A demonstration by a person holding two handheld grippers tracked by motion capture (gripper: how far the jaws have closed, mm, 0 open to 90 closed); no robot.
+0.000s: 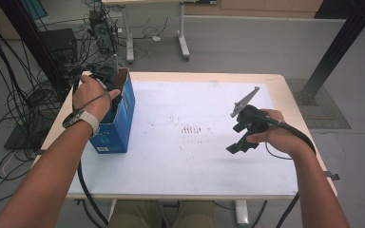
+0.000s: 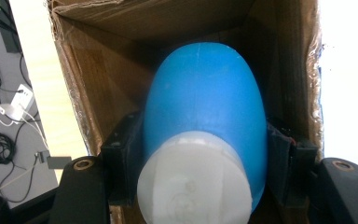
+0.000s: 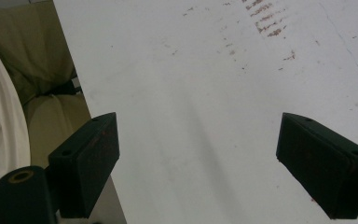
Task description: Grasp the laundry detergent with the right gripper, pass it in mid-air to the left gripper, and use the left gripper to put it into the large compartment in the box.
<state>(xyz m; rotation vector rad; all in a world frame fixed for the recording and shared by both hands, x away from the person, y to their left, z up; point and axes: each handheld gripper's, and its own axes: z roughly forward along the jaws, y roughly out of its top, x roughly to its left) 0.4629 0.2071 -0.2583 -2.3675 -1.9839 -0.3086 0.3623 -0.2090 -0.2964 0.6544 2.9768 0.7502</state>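
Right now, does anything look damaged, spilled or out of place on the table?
The box has a ragged, torn rim. Reddish-brown smudges mark the middle of the white table. Otherwise nothing: the left gripper cleanly grips the blue bottle inside the box.

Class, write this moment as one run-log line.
left hand-held gripper: shut on blue bottle, inside cardboard box | right hand-held gripper: open, nothing held, above table

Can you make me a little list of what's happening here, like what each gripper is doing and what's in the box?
left gripper: shut on the blue bottle, inside the box
blue bottle: white cap, pointing into the box
box: blue outside, brown cardboard inside, open top, at the table's left edge
right gripper: open, holding nothing, over bare table
table: white top with small reddish marks
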